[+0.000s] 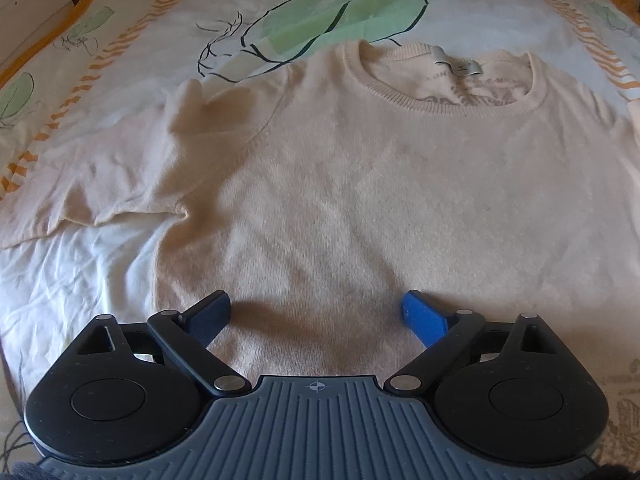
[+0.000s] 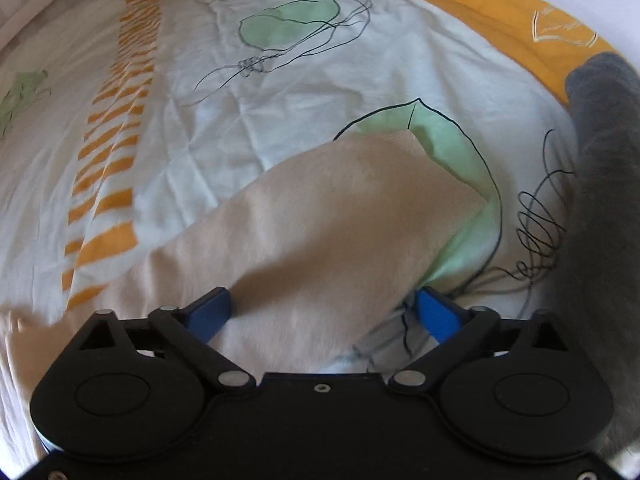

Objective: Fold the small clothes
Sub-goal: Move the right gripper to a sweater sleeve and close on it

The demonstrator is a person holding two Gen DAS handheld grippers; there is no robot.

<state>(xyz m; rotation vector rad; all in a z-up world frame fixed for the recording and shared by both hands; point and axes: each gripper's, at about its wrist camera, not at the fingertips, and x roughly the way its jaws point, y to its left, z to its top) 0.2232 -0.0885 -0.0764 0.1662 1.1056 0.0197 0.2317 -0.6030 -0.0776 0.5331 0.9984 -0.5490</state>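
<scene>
Blue fingers (image 1: 424,318) of the left gripper (image 1: 316,312) stand apart above the lower body of the cream sweater (image 1: 360,184), gripping nothing. Right gripper (image 2: 322,312): fingers likewise apart, straddling the sweater's sleeve (image 2: 340,216), not clamped. The garment lies flat, front up, on the patterned bedsheet (image 2: 200,120); a grey cloth (image 2: 600,160) lies beside it. Advisable next: pinch sleeve and hem edges cleanly, one layer-pair only, folding inward without dragging.

Left gripper (image 1: 316,312) spread wide over flat sweater (image 1: 360,184), open bedsheet (image 1: 80,264) to its left, right gripper (image 2: 320,312) open astride the sleeve (image 2: 340,208), grey cloth (image 2: 600,184) blocking its right side, sheet ahead free
</scene>
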